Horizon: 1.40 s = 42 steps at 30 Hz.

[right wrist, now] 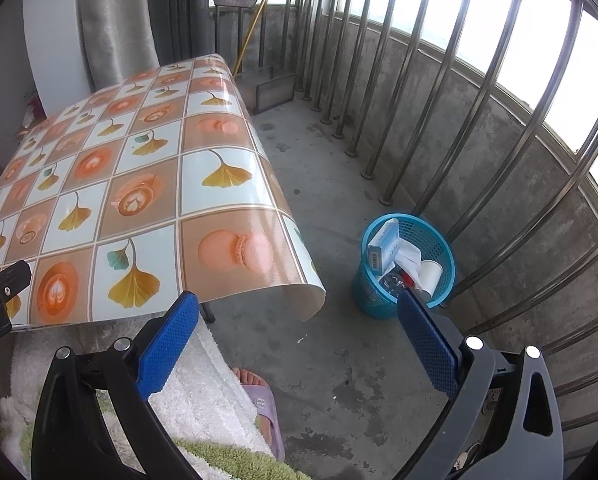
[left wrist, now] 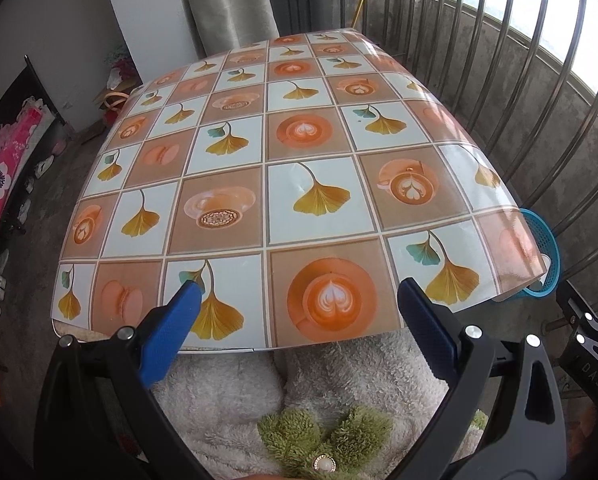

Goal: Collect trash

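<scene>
Both the left gripper (left wrist: 299, 296) and the right gripper (right wrist: 299, 308) have their fingers spread wide, holding nothing. Past them lies the counter (left wrist: 311, 160), and beside it on the floor (right wrist: 323, 184) stands a blue basket (right wrist: 439, 236) holding the trash (right wrist: 407, 256).

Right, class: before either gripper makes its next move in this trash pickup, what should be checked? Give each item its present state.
1. Left gripper open and holding nothing: ok.
2. Right gripper open and holding nothing: ok.
3. Trash still lying on the tablecloth: none visible in either view, ok.
4. Blue bin upright on the floor, beside the table's right edge: ok.
5. Room left in the bin: cannot tell; a box, white paper and a white cup already reach the rim.
6. Loose trash on the floor: none seen in the visible area; under the table cannot tell.
</scene>
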{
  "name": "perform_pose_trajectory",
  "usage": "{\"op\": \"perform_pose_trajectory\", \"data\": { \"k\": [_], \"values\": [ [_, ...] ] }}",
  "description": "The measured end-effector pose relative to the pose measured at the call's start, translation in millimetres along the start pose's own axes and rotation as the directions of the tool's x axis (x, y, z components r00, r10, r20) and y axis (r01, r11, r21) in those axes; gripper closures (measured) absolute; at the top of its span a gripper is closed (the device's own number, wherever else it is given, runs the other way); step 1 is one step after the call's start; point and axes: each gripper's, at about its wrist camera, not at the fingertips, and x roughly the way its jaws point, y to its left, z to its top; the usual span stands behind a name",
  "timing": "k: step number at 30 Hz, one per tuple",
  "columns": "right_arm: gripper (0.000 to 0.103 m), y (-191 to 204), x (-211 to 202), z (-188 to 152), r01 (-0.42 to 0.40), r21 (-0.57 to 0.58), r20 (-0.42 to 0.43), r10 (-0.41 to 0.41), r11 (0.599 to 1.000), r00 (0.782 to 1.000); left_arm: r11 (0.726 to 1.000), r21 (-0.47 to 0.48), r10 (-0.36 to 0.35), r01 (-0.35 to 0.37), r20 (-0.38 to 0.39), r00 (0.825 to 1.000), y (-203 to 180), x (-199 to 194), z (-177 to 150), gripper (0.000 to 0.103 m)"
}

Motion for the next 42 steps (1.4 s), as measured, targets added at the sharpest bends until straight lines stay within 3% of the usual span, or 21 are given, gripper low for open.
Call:
{"op": "perform_pose_trajectory", "data": {
  "k": [42],
  "values": [
    [0.006,0.2,-6.9,6.2,0.002,0.001,0.017,-0.002,1.000,1.000,1.000,-0.006,-0.003,0.003,-0.005,1.000,5.7,2.2,-2.3,0.009]
  ]
}}
